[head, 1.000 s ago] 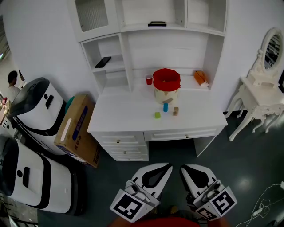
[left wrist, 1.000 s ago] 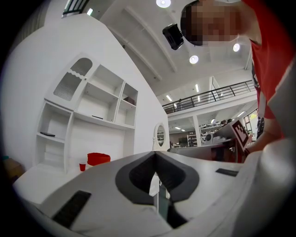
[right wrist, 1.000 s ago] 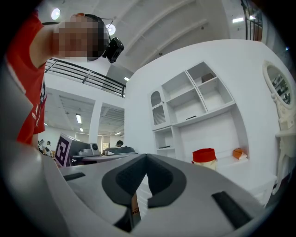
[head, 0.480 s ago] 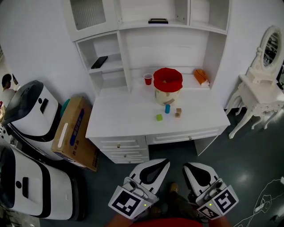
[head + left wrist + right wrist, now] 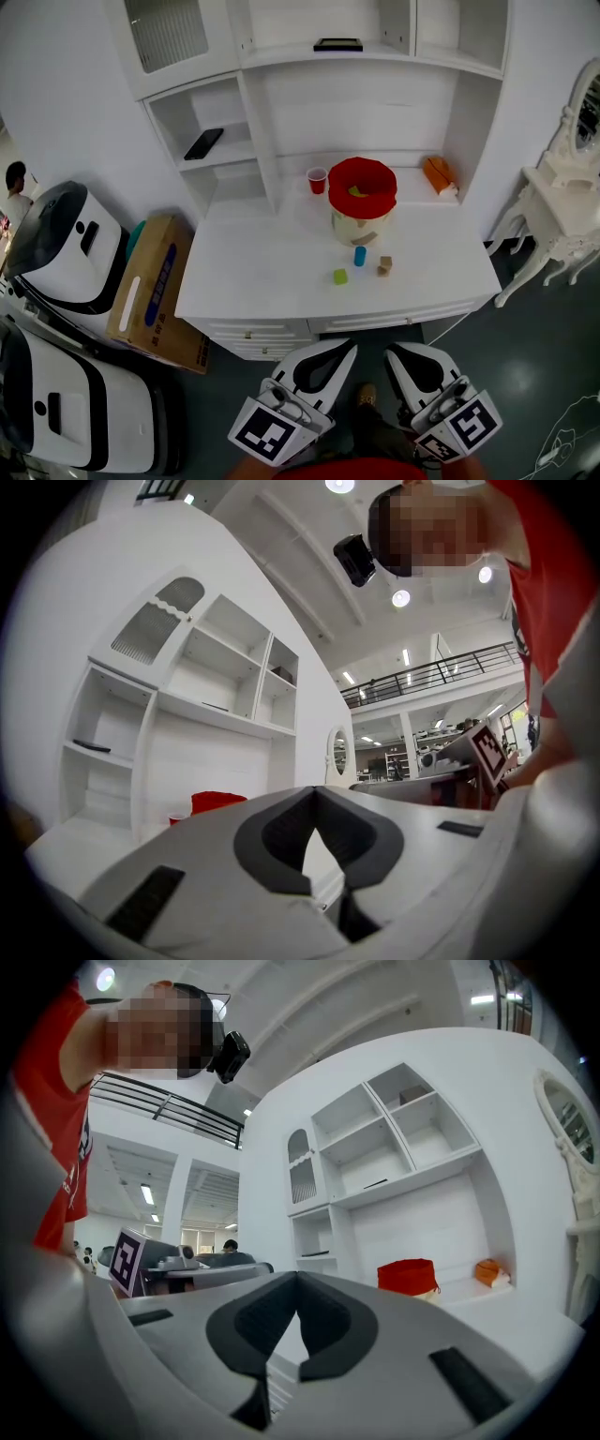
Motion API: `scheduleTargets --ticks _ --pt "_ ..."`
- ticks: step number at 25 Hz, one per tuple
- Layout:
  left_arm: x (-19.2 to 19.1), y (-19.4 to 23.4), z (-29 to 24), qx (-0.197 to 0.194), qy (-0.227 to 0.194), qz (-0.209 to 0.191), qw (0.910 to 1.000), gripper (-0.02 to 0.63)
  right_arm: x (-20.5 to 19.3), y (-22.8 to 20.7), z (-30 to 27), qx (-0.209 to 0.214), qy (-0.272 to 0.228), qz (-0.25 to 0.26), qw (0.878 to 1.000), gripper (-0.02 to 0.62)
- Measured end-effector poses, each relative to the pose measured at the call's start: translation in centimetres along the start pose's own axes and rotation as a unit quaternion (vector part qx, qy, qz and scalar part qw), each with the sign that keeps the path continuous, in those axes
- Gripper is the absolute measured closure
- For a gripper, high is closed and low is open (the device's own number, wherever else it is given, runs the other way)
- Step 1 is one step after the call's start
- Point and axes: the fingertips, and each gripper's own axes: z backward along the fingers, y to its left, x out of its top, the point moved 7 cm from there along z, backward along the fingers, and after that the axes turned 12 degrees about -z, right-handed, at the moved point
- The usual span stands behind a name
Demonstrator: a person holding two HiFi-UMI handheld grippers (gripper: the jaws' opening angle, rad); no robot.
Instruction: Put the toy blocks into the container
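Bright, even light, strong fisheye.
I see ceiling lamps [image 5: 400,598] glaring in both gripper views, black vignette at their corners, soft shadows under the shelves [image 5: 225,150].

The left claw [image 5: 345,349] and right claw [image 5: 394,350] are white shells with black teardrop insets; each carries a marker cube [image 5: 272,436] of black-and-white squares. The person wears a red shirt [image 5: 356,472].

Desk [image 5: 262,272] w/ red cup [image 5: 317,180] (cardboard box [image 5: 155,291] beside).

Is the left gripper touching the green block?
Apart. The head view shows the left gripper short of the desk, with the green block well beyond it.
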Motion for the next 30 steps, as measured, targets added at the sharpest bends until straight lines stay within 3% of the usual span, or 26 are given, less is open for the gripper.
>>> scheduleTargets --ticks 17,25,30 --pt "-3.6 8.7 -11.9 0.061 0.02 -0.023 0.9977 0.594 1.4 -16.1 -9.5 0.02 0.067 0.026 0.997 0.567" --pt "-5.0 10.4 -13.8 0.076 0.036 -0.014 0.9963 0.594 -2.6 -21.4 -12.8 -0.001 0.157 0.022 0.987 0.439" --pt "-6.2 11.5 -14.1 0.071 0.053 -0.005 0.996 0.594 -6.4 -24.2 -14.9 -0.032 0.244 0.036 0.969 0.351"
